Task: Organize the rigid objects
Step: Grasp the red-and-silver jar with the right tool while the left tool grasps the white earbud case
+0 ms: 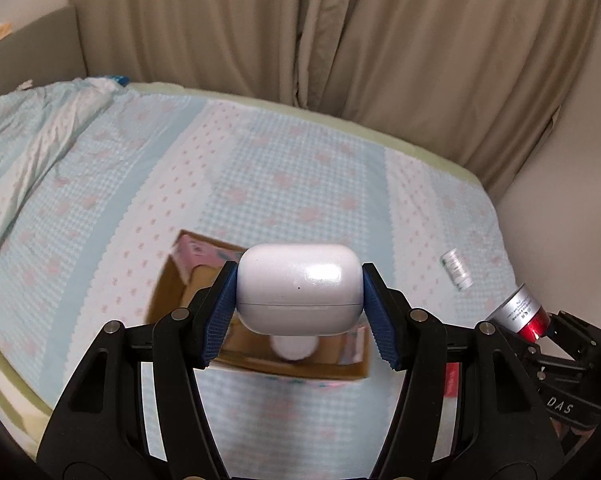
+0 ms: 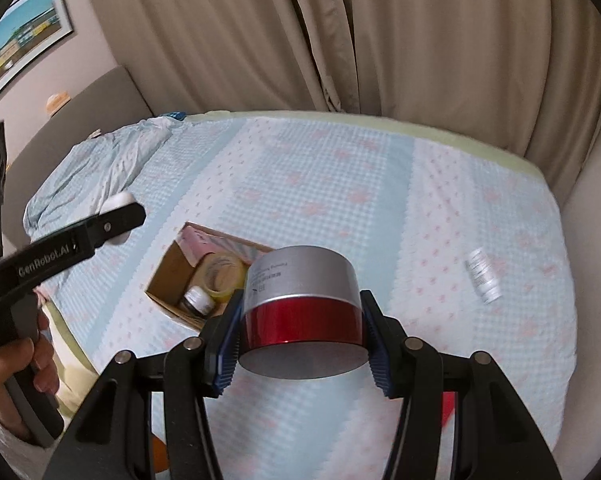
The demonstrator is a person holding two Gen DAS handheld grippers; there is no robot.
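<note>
My left gripper (image 1: 299,312) is shut on a white earbud case (image 1: 299,289) and holds it above an open cardboard box (image 1: 260,362) on the bed. My right gripper (image 2: 302,344) is shut on a silver and red round tin (image 2: 302,300), held above the bed just right of the same box (image 2: 168,276). The box holds a pink carton (image 2: 198,246), a tape roll (image 2: 220,274) and a small white-capped jar (image 2: 198,298). The left gripper with the case also shows in the right wrist view (image 2: 118,216). The tin shows at the right edge of the left wrist view (image 1: 522,312).
A small white bottle (image 1: 456,269) lies on the bed to the right, also in the right wrist view (image 2: 482,276). A crumpled light blue blanket (image 2: 100,168) lies at the far left. Beige curtains (image 2: 340,40) hang behind the bed.
</note>
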